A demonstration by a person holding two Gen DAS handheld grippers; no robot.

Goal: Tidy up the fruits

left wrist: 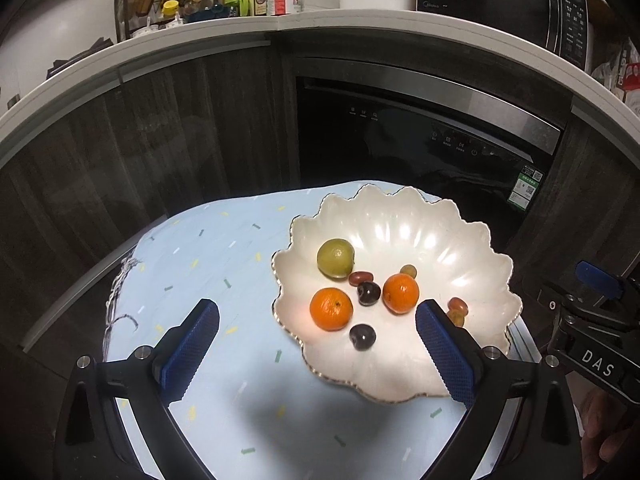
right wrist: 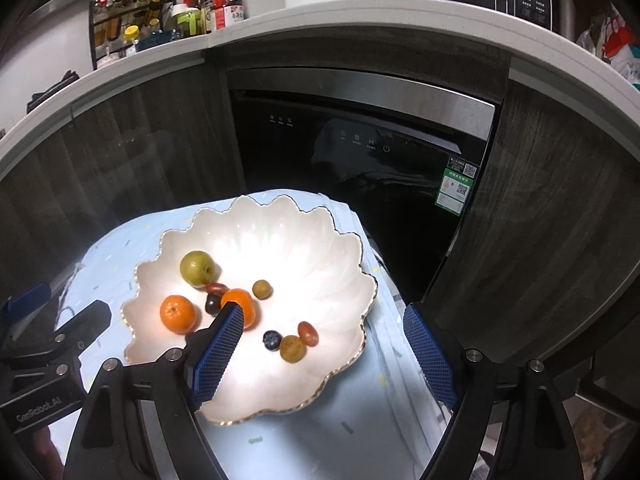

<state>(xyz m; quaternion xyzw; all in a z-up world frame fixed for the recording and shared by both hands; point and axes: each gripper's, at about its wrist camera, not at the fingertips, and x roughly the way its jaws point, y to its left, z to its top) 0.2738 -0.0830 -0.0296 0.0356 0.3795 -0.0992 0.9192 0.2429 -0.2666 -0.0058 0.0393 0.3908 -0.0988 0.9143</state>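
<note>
The left claw [left wrist: 318, 350] stands wide and empty above the near rim of the plate [left wrist: 460, 236]; the right claw [right wrist: 324, 354] is likewise spread, holding nothing. The fruits lie on the plate, ahead of both: two oranges [left wrist: 331, 308], a green fruit [left wrist: 335, 258], dark plums [left wrist: 362, 336] and small dates [left wrist: 361, 278]. The plate sits on a blue cloth [left wrist: 208, 248] over the surface. Behind stands a dishwasher [left wrist: 420, 140]. "DAS" reads on the right claw's body.
</note>
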